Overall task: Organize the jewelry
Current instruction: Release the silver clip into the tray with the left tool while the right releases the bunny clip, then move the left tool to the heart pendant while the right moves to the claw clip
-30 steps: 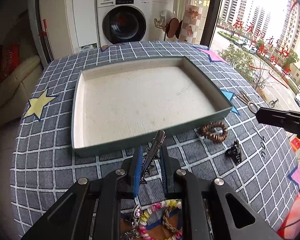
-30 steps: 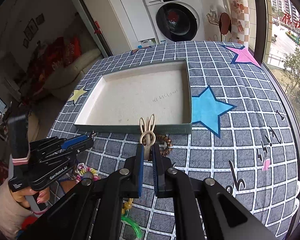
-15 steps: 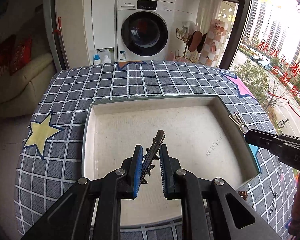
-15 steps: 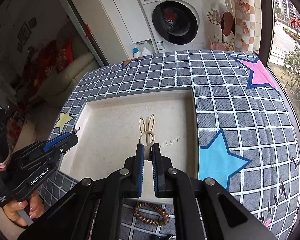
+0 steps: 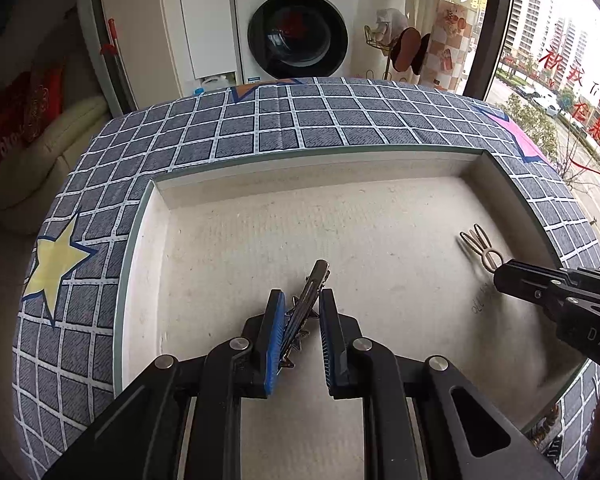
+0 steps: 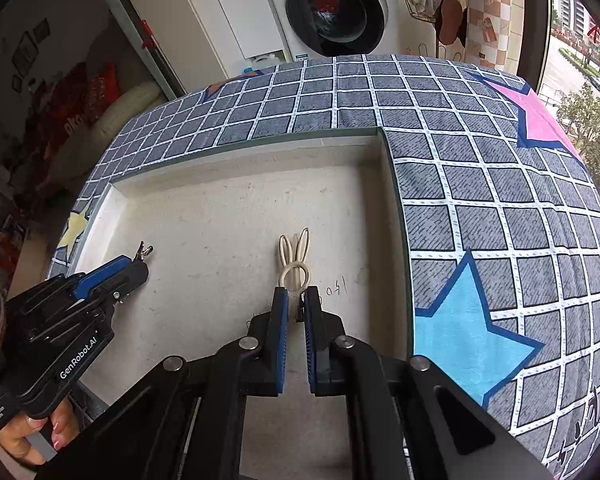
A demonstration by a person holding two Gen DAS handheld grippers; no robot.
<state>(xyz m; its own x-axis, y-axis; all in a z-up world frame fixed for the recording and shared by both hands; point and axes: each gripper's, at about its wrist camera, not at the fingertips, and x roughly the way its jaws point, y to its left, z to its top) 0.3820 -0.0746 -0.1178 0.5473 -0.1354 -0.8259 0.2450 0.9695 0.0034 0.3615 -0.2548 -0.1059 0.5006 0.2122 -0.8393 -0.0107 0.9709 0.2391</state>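
My left gripper [image 5: 300, 312] pinches a dark metal alligator hair clip [image 5: 306, 300]; my right gripper [image 6: 296, 300] clamps a cream bunny-ear clip [image 6: 294, 256] mid-frame. Both hang over the shallow beige tray [image 5: 140, 216]; a tilted release risks snagging on a pad.

Ahead of the black, blue-padded left gripper [image 5: 300, 300] lies a cream tray [image 5: 148, 216] with a grey-green rim. It rests on a grey cloth [image 5: 300, 116] checked in white, with yellow, pink and blue stars. The right gripper [image 6: 296, 296] pinches a cream rabbit-eared clip [image 6: 294, 256].
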